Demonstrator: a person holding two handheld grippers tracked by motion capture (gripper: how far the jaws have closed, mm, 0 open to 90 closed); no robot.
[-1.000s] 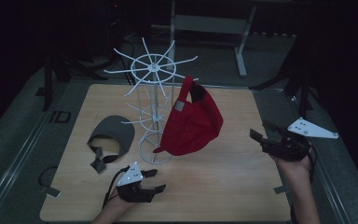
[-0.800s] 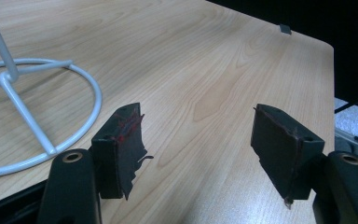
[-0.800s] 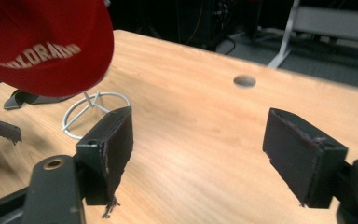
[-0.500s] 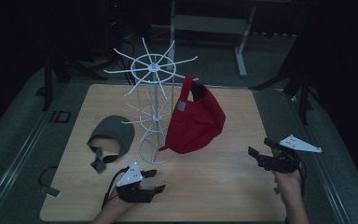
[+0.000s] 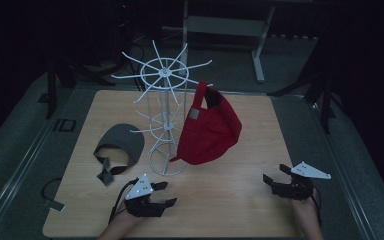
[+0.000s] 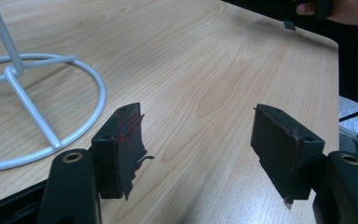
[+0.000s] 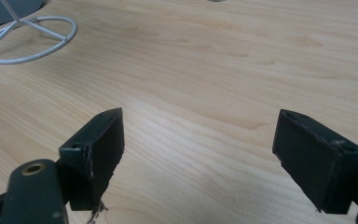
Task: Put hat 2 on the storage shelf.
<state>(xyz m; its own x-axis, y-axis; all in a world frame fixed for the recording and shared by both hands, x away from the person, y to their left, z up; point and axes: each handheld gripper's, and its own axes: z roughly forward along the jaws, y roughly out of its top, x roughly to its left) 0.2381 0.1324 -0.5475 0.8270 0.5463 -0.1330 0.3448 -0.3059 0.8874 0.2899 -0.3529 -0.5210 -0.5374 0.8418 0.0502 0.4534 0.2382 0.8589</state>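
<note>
A red cap hangs from an arm of the white wire rack in the middle of the table. A grey cap lies flat on the table to the rack's left. My left gripper rests low near the front edge, in front of the rack's base ring, open with bare wood between its pads. My right gripper is low at the front right; its jaws have just been opening and stand open with nothing between them.
The wooden table has bare room to the right of the rack and along the front. The rack's base ring and an edge of the grey cap show far off in the right gripper view. Dark floor and stands surround the table.
My right gripper has come down from beside the table's right edge to low over the front right of the table. The left gripper has stayed put.
</note>
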